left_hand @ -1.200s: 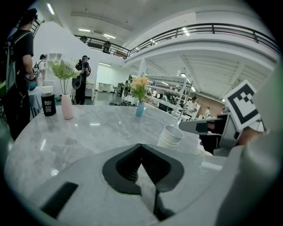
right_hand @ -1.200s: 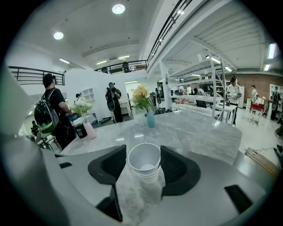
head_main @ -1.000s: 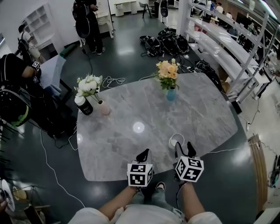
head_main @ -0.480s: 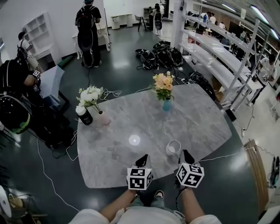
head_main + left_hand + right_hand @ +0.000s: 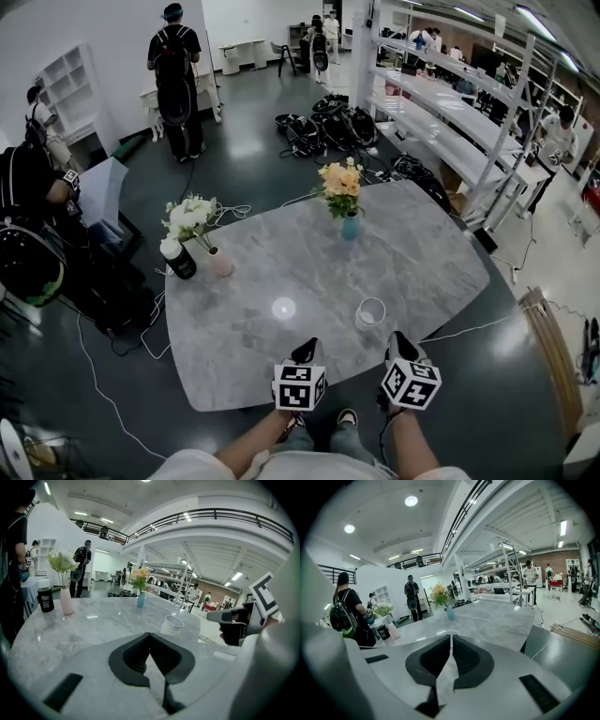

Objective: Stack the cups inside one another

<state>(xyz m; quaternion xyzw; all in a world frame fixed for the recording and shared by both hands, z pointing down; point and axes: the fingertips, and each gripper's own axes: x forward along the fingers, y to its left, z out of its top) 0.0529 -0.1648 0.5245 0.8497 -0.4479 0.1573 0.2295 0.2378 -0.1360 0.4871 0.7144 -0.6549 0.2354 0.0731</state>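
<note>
Right gripper (image 5: 400, 341) has backed away from the cups (image 5: 371, 312) toward the near table edge, and its jaws have just been closing with nothing between them; the cups themselves have not shifted on the table (image 5: 422, 244)

Left to right, head view:
- black bottle (image 5: 178, 260) with a white cap, far left edge of the table, just beside a pink vase (image 5: 220, 264) of white flowers
- left gripper (image 5: 304, 352) over the near edge, jaws pressed together, empty; left gripper view confirms the tips meet on nothing
- blue vase (image 5: 349, 226) of orange flowers, far side, well apart from the cups
- cups: white, upright, right of centre, between the two grippers and ahead of them, touched by neither
- right gripper: jaws together, empty, right gripper view shows only bare table past the tips

Task status (judgement): left gripper view shows the cups (image 5: 172, 624) as one nested stack, more than one rim stepped one above another. No loose cup is seen anywhere on the table. Stacking looks done; nothing left but to draw both grippers clear

Writing: black bottle (image 5: 45, 602) carries white print, too small to read. Cubes on the grippers bear square black-and-white markers only, no words
</note>
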